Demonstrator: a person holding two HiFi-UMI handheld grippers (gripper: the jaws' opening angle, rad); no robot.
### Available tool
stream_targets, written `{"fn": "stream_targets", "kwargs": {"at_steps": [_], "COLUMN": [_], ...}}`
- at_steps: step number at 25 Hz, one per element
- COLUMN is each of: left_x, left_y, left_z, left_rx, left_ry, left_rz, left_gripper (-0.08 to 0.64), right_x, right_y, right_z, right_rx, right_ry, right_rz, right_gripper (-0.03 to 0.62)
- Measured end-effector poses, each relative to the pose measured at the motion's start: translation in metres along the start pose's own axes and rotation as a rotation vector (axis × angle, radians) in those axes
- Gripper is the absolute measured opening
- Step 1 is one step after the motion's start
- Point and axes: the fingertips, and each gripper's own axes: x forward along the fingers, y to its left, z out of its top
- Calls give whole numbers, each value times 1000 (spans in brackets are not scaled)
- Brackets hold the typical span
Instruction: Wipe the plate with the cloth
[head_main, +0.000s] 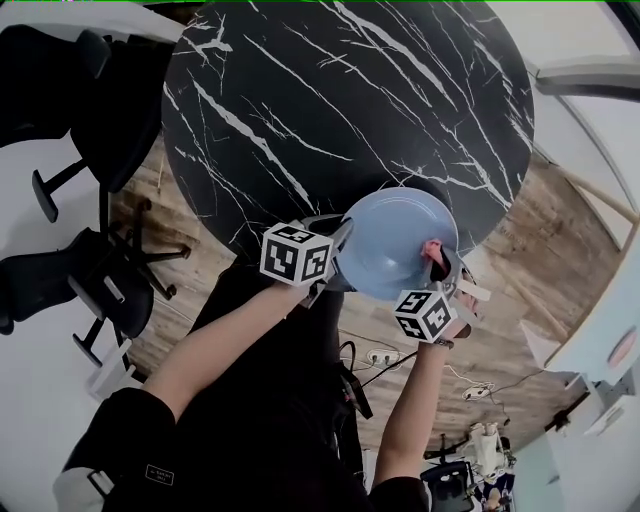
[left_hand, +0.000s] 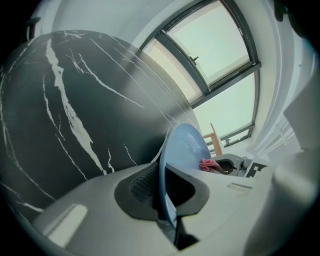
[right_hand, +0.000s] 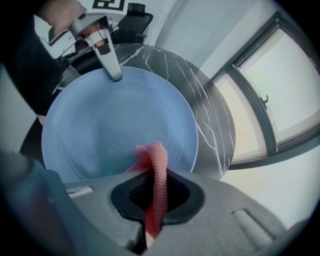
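A light blue plate (head_main: 395, 240) is held up on edge over the near rim of the round black marble table (head_main: 330, 100). My left gripper (head_main: 335, 262) is shut on the plate's left rim; in the left gripper view the plate (left_hand: 185, 145) runs edge-on between the jaws of that gripper (left_hand: 165, 182). My right gripper (head_main: 437, 262) is shut on a pink cloth (head_main: 431, 250). In the right gripper view the cloth (right_hand: 157, 165) sticks up from the right gripper (right_hand: 155, 187) against the lower part of the plate's face (right_hand: 115, 125). The left gripper (right_hand: 107, 55) clamps the far rim.
Black office chairs (head_main: 90, 280) stand on the floor to the left of the table. A power strip and cables (head_main: 380, 357) lie on the wooden floor below. A large window (left_hand: 215, 45) is beyond the table.
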Motion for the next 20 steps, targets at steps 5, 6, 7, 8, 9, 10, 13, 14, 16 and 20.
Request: {"fn": "stream_targets", "kwargs": {"at_steps": [5, 6, 7, 8, 9, 10, 13, 14, 16, 20], "left_x": [1, 1, 0, 0, 0, 0, 0, 0, -1, -1], "left_y": [-1, -1, -1, -1, -1, -1, -1, -1, 0, 0], "left_z": [0, 0, 1, 1, 1, 1, 0, 0, 0, -1], "left_rx": [20, 29, 34, 37, 35, 31, 13, 10, 7, -3], "left_ry": [-9, -10, -11, -10, -10, -10, -12, -13, -15, -16], "left_rz": [3, 5, 6, 7, 7, 6, 3, 1, -1, -9], "left_gripper": [23, 21, 21, 21, 21, 23, 27, 28, 28, 28], "right_x": [-11, -14, -17, -19, -22, -24, -33, -36, -40, -45], "right_y": [27, 33, 38, 44, 50, 56, 77, 84, 98, 116], "right_z": [-13, -15, -16, -16, -17, -17, -15, -13, -7, 8], "right_rx": [21, 30, 41, 49, 55, 59, 63, 65, 68, 59], "right_ry": [30, 30, 30, 30, 30, 30, 31, 30, 20, -11], "right_rz": [53, 68, 83, 97, 110, 125, 184, 208, 249, 300], "right_gripper": [12, 12, 12, 12, 12, 12, 12, 12, 12, 12]}}
